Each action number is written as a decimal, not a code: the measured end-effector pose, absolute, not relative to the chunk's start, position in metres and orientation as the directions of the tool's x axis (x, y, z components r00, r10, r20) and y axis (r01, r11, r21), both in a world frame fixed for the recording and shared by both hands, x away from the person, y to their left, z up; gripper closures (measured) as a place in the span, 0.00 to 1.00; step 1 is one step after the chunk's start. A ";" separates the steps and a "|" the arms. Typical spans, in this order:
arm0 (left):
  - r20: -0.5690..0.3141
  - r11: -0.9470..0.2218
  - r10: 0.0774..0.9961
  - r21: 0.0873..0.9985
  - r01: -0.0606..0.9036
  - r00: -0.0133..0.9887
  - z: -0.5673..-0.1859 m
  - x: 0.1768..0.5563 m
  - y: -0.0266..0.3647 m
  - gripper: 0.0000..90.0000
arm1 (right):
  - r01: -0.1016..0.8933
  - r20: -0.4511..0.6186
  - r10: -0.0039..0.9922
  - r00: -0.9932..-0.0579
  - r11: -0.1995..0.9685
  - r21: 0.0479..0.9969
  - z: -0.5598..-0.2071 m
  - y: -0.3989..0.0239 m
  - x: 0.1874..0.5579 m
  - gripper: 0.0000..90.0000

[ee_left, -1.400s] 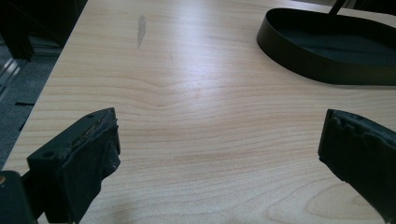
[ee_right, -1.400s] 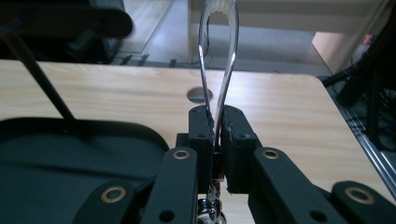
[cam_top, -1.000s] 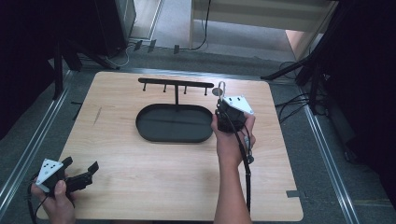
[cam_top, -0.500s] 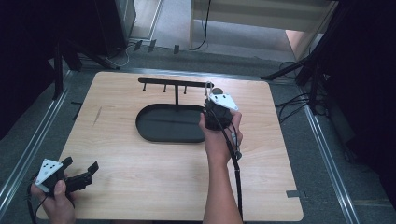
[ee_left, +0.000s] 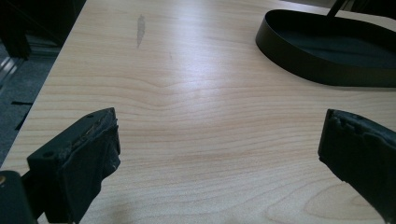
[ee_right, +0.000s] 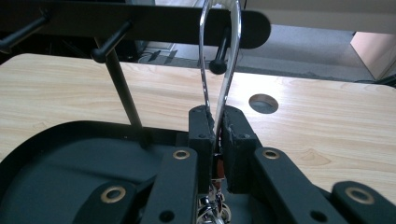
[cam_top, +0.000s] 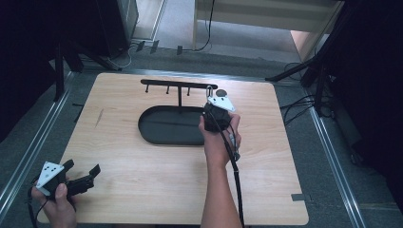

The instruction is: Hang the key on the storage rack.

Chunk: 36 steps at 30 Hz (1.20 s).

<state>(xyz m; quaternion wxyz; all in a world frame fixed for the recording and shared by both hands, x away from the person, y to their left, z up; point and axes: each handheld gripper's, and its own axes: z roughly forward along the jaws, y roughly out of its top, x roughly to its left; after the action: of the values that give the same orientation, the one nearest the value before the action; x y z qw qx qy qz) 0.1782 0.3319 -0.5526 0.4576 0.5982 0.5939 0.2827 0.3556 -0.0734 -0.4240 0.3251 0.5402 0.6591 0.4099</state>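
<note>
1. At the rack's [cam_top: 178, 88] right end, your right claw [ee_right: 215, 128] is pinched on a silver metal loop [ee_right: 219, 56] reaching up among the pegs.
2. Your left claw [cam_top: 81, 176] rests spread at the desk's [cam_top: 142, 185] near left corner, well apart from the black oval tray [ee_left: 327, 56].

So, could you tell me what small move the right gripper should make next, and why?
Probably ease it forward: the right gripper is shut on the silver loop, whose top is level with the rack bar but not visibly over the end peg.
</note>
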 end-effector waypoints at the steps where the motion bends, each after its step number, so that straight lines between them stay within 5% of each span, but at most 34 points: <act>1: -0.206 0.125 0.969 0.884 0.451 0.135 -0.553 0.178 0.332 0.00 | 0.445 0.011 0.978 -0.206 0.084 0.892 -0.425 -0.073 0.357 0.93; 24: -0.205 0.124 0.969 0.884 0.451 0.135 -0.553 0.179 0.332 0.00 | 0.471 0.022 0.974 -0.224 0.089 0.877 -0.453 -0.074 0.388 0.92; 31: -0.202 0.121 0.970 0.884 0.451 0.137 -0.553 0.179 0.332 0.00 | 0.401 -0.016 0.971 -0.239 0.113 0.909 -0.456 -0.080 0.387 0.63; 32: -0.203 0.122 0.970 0.884 0.451 0.136 -0.553 0.179 0.332 0.00 | 0.373 -0.004 0.959 -0.282 0.114 0.921 -0.455 -0.085 0.386 0.51; 36: -0.200 0.119 0.970 0.885 0.449 0.137 -0.553 0.179 0.331 0.00 | 0.380 0.005 0.948 -0.317 0.122 0.917 -0.455 -0.091 0.384 0.31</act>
<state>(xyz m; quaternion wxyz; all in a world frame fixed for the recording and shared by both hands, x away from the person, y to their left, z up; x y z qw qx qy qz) 0.1786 0.3313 -0.5526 0.4575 0.5994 0.5919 0.2847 0.3844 -0.0915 -0.4551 0.3184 0.4900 0.6779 0.4460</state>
